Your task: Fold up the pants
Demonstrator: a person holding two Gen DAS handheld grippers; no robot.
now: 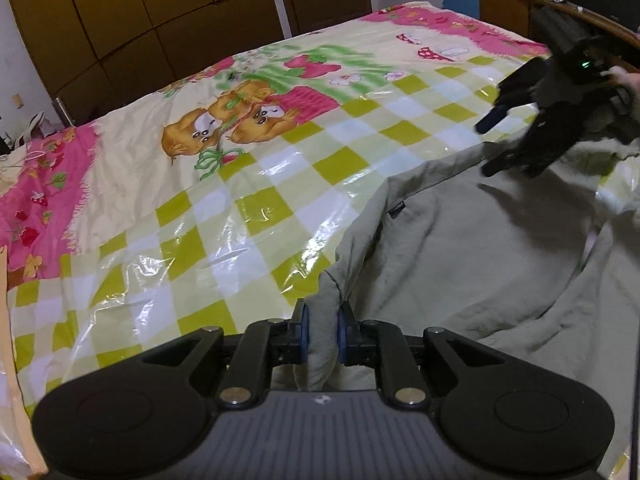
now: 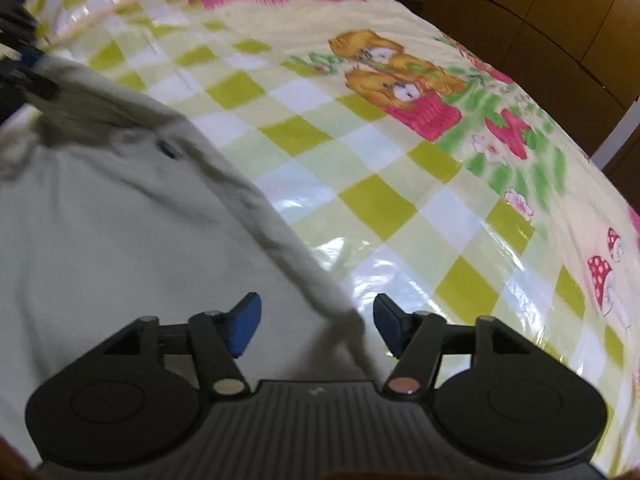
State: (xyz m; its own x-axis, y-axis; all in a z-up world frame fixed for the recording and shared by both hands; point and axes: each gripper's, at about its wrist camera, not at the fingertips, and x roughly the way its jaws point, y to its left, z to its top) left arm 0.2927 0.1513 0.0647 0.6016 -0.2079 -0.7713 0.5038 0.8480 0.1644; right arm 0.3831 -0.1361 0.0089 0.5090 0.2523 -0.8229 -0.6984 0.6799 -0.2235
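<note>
While the left claw (image 1: 323, 330) pinched the pants (image 1: 460, 248), the right claw (image 2: 316, 326) gaped, hem between untouched; its far edge blurred.

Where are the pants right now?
The pants lie on the checked bedspread, lower right in the left wrist view, one edge pinched in the left gripper.
</note>
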